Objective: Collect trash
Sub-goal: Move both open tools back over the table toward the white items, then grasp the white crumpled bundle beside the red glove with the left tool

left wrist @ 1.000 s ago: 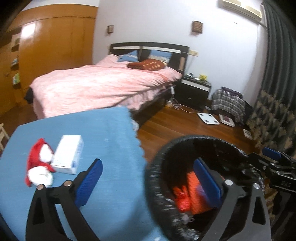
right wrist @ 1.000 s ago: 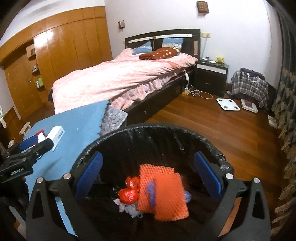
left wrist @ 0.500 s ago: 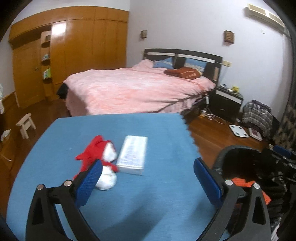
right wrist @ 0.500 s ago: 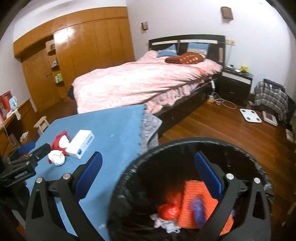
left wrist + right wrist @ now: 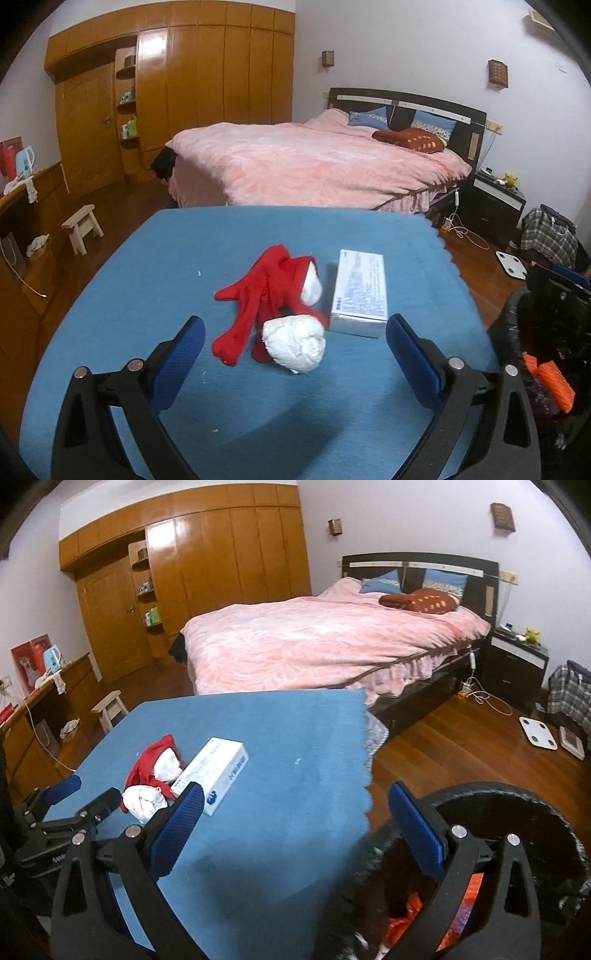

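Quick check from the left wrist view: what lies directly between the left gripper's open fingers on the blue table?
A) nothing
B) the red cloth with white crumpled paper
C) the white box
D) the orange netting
B: the red cloth and white crumpled paper lie between the left gripper fingers; the white box lies further right.

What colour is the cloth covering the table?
Plain blue cloth, with a scalloped right edge; it shows best in the left wrist view.

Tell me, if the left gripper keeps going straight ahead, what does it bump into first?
Probably the white crumpled wad in front of the red cloth. It sits right between the open left gripper fingers on the blue table; depth is hard to judge.
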Motion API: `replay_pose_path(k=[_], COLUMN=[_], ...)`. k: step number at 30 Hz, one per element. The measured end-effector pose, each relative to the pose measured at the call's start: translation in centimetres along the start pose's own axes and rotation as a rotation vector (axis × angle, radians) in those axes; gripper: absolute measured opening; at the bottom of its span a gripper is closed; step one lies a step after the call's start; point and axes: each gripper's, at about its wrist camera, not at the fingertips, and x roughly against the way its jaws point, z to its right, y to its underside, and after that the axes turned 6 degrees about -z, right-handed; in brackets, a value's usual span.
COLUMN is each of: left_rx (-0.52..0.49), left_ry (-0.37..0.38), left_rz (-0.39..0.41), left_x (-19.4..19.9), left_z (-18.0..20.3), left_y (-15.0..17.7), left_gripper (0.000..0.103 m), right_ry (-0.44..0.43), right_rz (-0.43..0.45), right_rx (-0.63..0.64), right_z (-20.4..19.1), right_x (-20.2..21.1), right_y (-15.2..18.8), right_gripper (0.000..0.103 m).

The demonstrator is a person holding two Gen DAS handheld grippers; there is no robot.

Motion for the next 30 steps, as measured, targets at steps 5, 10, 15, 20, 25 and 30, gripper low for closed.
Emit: replay_pose_path(k=[5,10,15,20,25,30], left_rx=[0.005,0.009,0.012,0.018,0.035,0.051], left_ry=[0.006,0.011,0.017,0.031,0.051,0.069], left_rz=[-0.033,-0.069,-0.101,-0.137,-0.154,-0.135], left_x=[-2.0,-3.7,-5.2,-6.5,-6.8,-6.2], left_z=[-0.6,-0.5,-0.3,-0.3,-0.5,-1.3], left_y=[0.3,0.5,0.7,0.9,1.0,1.0], left_gripper=[0.089,0.084,0.08,0.067,0.049,0.045], right_ry=[-0.004,-0.006,-0.008,-0.008,-0.012,-0.022], right_rz=[-0.028,-0.049,-0.058,-0.068,-0.08,-0.095], right_rx=[0.019,0.019,0.023,0.025,0.028,0.036], right_z=[-1.3,-1.8,-1.8,-1.9,-2.3,-3.2], right_x=[-2.1,-3.5,-4.3,-5.0,-5.9,-6.9], right_y=[0.0,0.0,0.0,-0.2,-0.2,-0.2], right_gripper=[0.097,0.097,0.097,0.097,0.097,0.097])
